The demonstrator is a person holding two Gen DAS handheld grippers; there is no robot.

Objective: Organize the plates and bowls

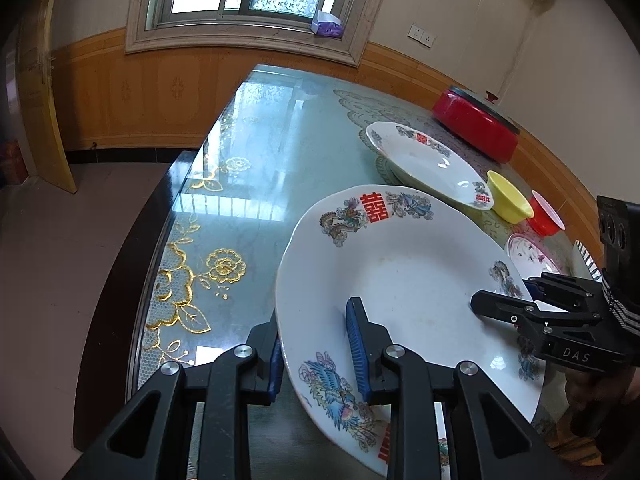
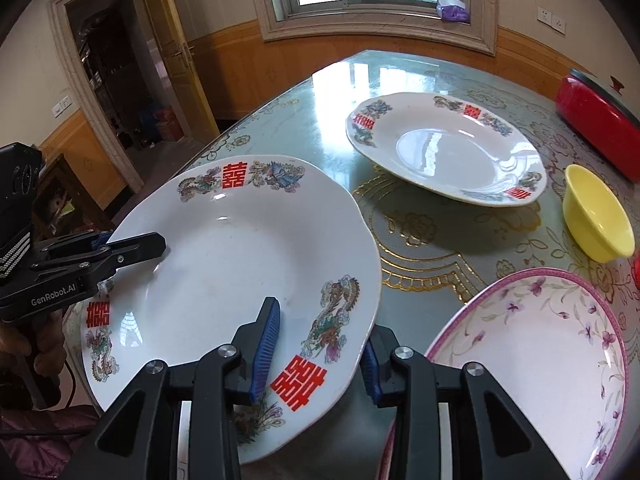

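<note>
**Two claws on one dragon-and-phoenix plate**

I hold the near plate (image 2: 240, 248) by two spots on its rim. My right claw (image 2: 316, 354) pinches the edge at the lower centre of its own view, one blue pad on the printed face, the other under the rim. My left claw (image 1: 318, 350) does the same at the lower centre of the left view, and shows in the right view at middle left. The plate is tilted; whether its far edge is clear of the table (image 1: 240, 152) I cannot tell.

To do this well, I judge I should keep both pinches even and carry the plate level toward the matching plate (image 2: 448, 152) in the upper right of the right view, then lower it squarely so the rims nest without a knock. The floral dish (image 2: 540, 352) at lower right and the yellow bowl (image 2: 596, 216) sit close to that path.

Readable writing: red double-happiness characters on both plates; "GenRobot.AI" on the left claw's body, "DAS" on the right's.
</note>
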